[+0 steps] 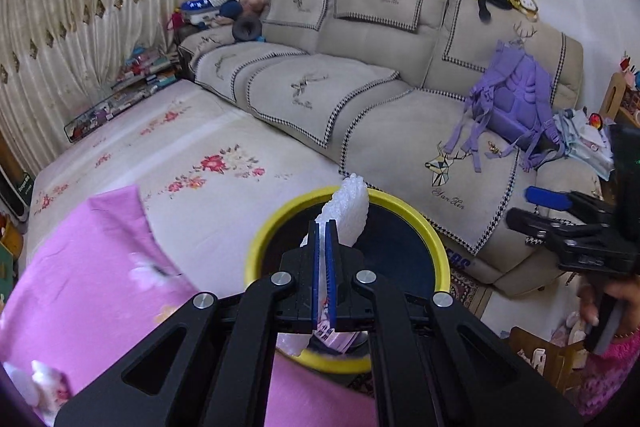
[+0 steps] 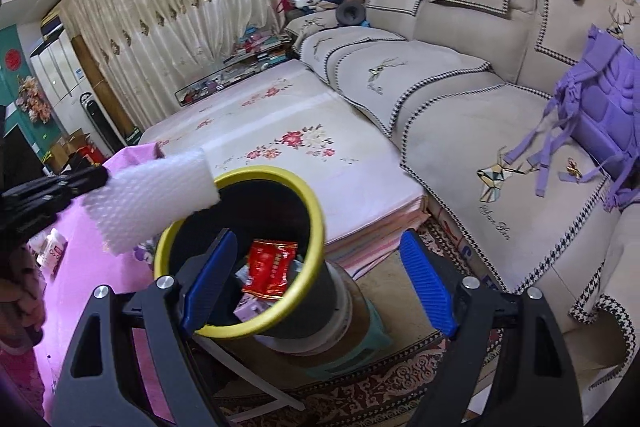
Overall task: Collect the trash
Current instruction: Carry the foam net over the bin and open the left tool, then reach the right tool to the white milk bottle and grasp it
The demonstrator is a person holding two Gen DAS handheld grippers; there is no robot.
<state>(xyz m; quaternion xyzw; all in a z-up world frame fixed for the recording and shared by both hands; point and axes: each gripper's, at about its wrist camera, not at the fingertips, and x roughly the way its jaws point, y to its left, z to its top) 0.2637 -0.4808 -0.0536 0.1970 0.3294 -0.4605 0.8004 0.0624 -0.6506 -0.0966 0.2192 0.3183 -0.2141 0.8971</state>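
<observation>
Left gripper [image 1: 325, 227] clamped on a white sheet of bubble wrap [image 2: 156, 199], held above the near rim of the yellow-rimmed bin [image 2: 320, 211]. Right gripper [image 2: 320, 259] spread wide, empty, poised over the bin's mouth. Inside, a red packet [image 2: 269, 267] among other wrappers. Pink cloth [image 1: 80, 267] just beside the bin on one side, floral mattress [image 2: 288, 115] behind, beige sofa [image 2: 460, 107] beyond a narrow strip of floor.

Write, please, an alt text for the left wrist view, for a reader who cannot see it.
The left claw is shut on a white piece of bubble wrap, holding it over a black bin with a yellow rim. Behind are a beige sofa with a purple backpack; the right claw, open, shows at the right edge.
</observation>
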